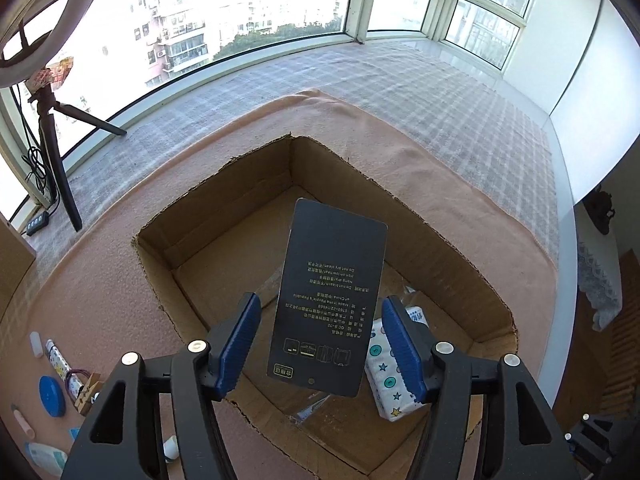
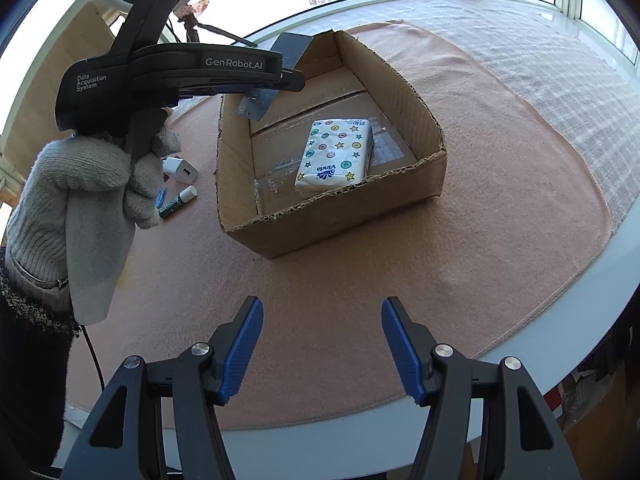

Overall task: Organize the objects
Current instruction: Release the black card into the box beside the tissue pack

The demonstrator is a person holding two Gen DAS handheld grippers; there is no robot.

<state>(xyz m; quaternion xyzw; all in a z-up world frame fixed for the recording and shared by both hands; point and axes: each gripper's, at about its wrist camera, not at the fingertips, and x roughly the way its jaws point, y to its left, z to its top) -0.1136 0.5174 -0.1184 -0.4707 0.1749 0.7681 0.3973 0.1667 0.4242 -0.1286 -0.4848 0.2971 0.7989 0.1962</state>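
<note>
On the table, left of the cardboard box (image 2: 332, 216), lie a charger (image 2: 181, 169) and small clutter, the left gripper (image 1: 320, 344) hangs over the box with jaws wide around a loose dark card (image 1: 328, 304), a tissue pack (image 2: 334, 154) lies inside, and the right gripper (image 2: 322, 344) waits with jaws apart, empty.

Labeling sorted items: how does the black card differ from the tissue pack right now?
The black card is flat, dark and printed with text; the tissue pack is thick, white and patterned with stars and buttons. The card hangs tilted between the open left tongs; the pack lies on the floor of the cardboard box. Both are rectangular.
</note>
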